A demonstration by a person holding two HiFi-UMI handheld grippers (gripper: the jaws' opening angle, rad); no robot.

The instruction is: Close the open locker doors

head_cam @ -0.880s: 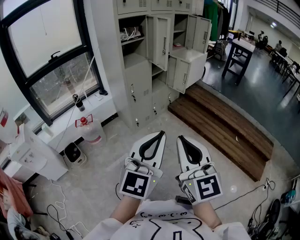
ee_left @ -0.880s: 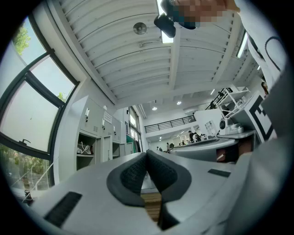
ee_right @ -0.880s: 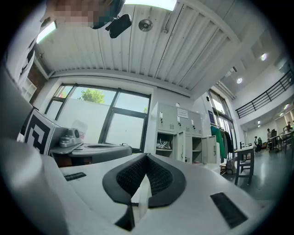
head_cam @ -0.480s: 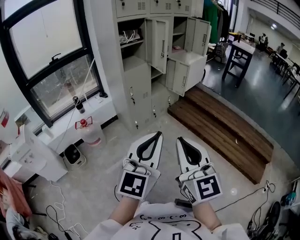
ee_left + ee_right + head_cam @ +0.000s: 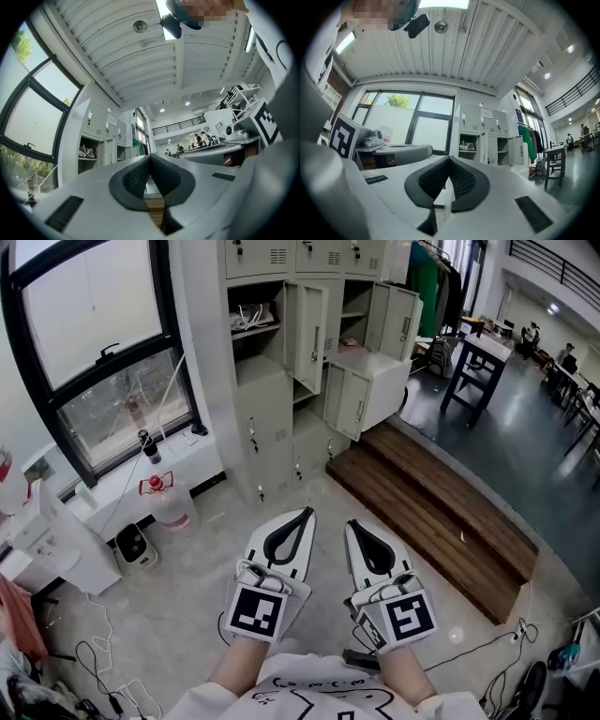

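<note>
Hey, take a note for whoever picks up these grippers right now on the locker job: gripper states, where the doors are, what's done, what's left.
Left hand-held gripper: shut, empty, held out in front of the body.
Right hand-held gripper: shut, empty, beside the left one.
Lockers: ahead, next to the window; neither gripper touches them.
Open: upper door, second upper door, lower door; possibly another beside it.
Done: nothing that shows.
Left: walk up and push each open door shut.

Lockers (image 5: 265,413) matt grey metal; step (image 5: 439,512) wood (dark, planked).
</note>
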